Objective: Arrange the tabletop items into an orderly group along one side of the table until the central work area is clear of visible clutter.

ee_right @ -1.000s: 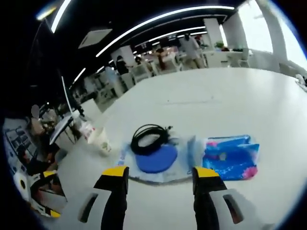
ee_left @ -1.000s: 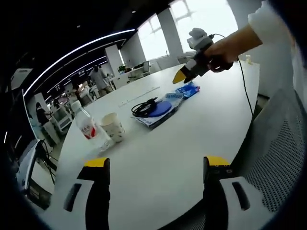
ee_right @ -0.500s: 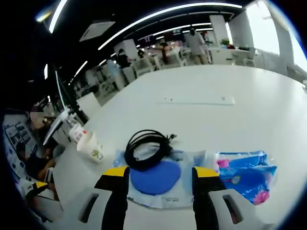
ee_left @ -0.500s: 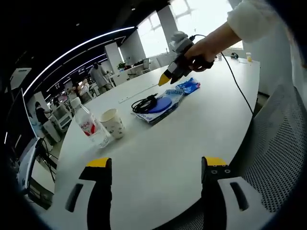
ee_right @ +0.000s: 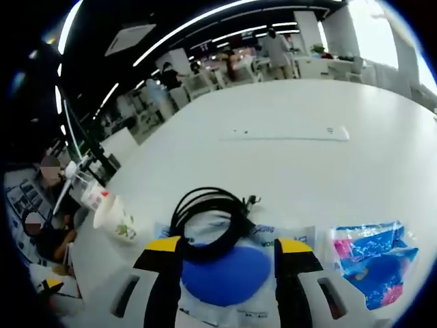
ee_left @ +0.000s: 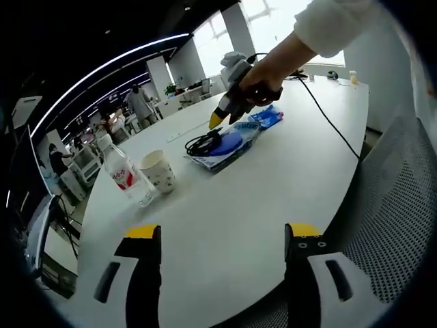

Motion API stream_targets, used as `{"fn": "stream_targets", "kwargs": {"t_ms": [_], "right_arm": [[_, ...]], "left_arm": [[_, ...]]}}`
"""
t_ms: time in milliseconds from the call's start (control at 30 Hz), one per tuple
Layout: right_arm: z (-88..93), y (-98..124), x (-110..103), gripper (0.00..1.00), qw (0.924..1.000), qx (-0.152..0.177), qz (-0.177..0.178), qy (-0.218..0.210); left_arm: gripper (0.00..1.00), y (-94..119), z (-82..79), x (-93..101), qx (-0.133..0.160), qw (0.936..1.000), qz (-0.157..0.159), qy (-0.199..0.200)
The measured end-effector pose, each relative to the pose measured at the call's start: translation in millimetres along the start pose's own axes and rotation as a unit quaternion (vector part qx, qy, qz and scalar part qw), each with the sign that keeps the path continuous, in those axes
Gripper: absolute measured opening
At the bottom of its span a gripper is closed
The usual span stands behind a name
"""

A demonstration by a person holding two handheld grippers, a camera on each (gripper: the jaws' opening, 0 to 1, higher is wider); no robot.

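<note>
Hovering released over the black cable (ee_right: 208, 222) (left gripper view adds a bottle (ee_left: 125, 179)), right hand-held gripper (ee_right: 224, 247).

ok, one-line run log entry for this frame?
phase: approach | right gripper: open, over black cable coil on blue-disc bag | left gripper: open, idle above table

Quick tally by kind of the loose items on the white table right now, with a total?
Water bottle: 1
Paper cup: 1
Coiled black cable: 1
Clear bag with blue disc: 1
Blue patterned packet: 1
Flat white strip: 1
Total: 6
</note>
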State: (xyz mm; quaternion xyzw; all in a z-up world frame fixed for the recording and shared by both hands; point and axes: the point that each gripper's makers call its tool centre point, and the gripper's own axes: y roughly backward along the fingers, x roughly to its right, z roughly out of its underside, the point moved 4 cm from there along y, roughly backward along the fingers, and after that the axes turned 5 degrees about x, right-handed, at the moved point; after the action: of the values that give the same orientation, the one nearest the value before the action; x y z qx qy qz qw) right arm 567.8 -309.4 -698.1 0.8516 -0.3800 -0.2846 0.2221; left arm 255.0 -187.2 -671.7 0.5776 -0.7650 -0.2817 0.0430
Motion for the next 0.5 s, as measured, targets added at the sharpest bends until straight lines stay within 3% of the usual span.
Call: {"fn": "stream_targets", "kwargs": {"t_ms": [500], "right_arm": [[7.5, -29, 3, 0.51, 0.9995, -0.028, 0.010, -0.002]], "left_arm": [[0.68, 0, 0.5, 2.6, -0.006, 1.0000, 0.001, -0.003]]}}
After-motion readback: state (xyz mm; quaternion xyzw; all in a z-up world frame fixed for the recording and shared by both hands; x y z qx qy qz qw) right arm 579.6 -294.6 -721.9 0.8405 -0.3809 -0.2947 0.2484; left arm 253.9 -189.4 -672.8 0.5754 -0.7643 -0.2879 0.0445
